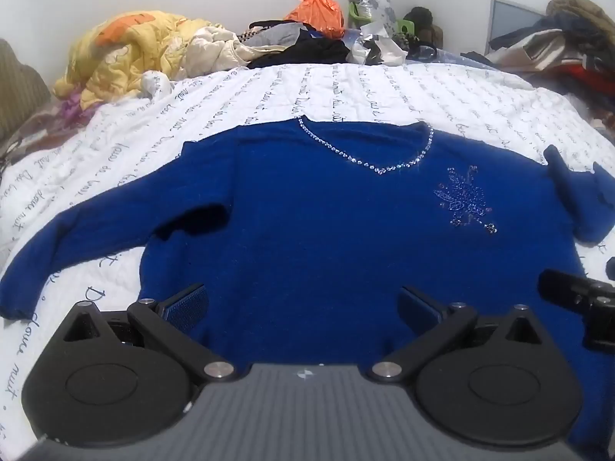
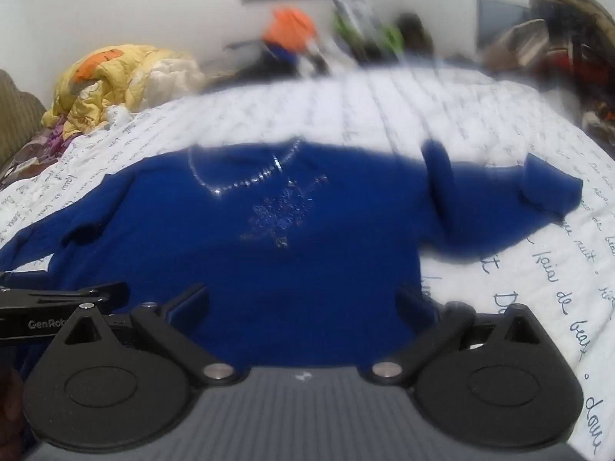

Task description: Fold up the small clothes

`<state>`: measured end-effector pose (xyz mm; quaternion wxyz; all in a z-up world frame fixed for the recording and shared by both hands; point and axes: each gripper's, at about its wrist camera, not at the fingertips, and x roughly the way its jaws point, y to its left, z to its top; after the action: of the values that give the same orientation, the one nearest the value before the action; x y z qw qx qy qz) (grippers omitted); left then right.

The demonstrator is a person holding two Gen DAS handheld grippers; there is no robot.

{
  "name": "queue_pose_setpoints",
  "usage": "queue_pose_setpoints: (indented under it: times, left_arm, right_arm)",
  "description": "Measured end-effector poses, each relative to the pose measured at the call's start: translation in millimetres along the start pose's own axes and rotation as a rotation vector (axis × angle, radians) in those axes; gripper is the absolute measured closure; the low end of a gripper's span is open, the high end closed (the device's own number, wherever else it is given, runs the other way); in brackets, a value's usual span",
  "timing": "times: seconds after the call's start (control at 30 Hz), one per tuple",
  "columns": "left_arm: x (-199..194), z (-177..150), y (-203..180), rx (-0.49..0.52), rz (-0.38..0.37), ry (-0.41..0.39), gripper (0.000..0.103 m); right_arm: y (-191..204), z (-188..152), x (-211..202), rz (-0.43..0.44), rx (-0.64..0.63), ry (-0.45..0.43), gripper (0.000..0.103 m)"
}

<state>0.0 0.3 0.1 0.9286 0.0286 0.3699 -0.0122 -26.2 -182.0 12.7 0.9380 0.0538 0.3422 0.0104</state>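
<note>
A blue sweater (image 1: 326, 230) lies front up and spread flat on a bed (image 1: 384, 88) covered with a white quilt printed in rows of dark script. Its neckline, edged with a beaded trim (image 1: 369, 161), points toward the far wall; a beaded motif (image 1: 467, 201) sits on the chest. One sleeve (image 1: 77, 246) stretches out to the left across the quilt; the other sleeve (image 1: 580, 199) is bunched and partly folded back at the right. The left gripper (image 1: 303, 307) hovers over the hem, tilted downward, jaws spread wide with nothing between the pads. The right gripper (image 2: 303, 307) is posed likewise above the lower right part of the sweater (image 2: 269, 249), jaws wide and holding nothing; its view is motion-blurred. Each gripper shows at the edge of the other's view. At the far end of the bed lie a yellow blanket (image 1: 127, 61), an orange bag (image 1: 319, 13) and a heap of mixed clothes (image 1: 307, 44); more clothes (image 1: 557, 50) are piled at the right.
</note>
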Motion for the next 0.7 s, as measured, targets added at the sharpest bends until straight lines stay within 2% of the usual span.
queue_pose_setpoints:
  times: [0.13,0.2,0.7]
  left_arm:
    - [1.6,1.6,3.1,-0.009,-0.011,0.0,0.0]
    - [-2.1,-0.5,0.0,0.01,0.005,-0.016,0.0]
    - [0.5,-1.7,-5.7,0.019,-0.002,-0.02,0.0]
  right_arm:
    - [4.0,0.1,4.5,-0.015,-0.029,-0.005,0.0]
    - [-10.7,-3.1,7.6,0.004,0.028,0.002,0.0]
    - [-13.8,-0.9,11.3,-0.02,0.025,0.016,0.0]
